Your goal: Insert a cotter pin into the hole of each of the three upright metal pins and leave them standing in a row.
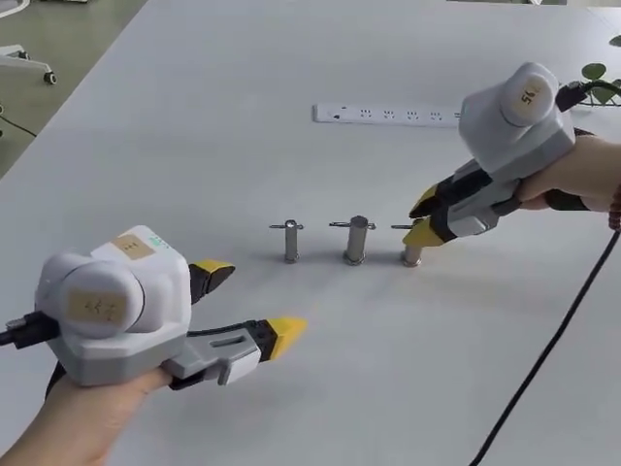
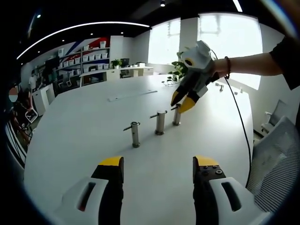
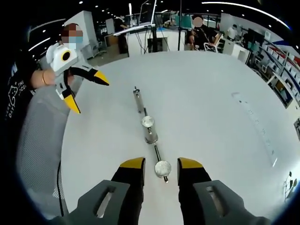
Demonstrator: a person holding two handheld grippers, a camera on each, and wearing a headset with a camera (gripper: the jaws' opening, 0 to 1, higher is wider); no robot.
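Head view looks down at mid-frame pins (image 1: 355, 240); left gripper view faces them from afar, right from close above.

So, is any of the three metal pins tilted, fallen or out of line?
Nothing stands out: the left pin, middle pin and right pin stand upright in a row, each holding a cotter pin.

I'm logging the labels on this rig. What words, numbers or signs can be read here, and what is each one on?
No text is sharp enough to quote.
Tan sticker on the right gripper: dark characters, too blurred to read.
Pale labels on the left gripper: faint marks, unreadable.
Black clothing: white lettering, cut off and too small.
Power strip: no legible marking.
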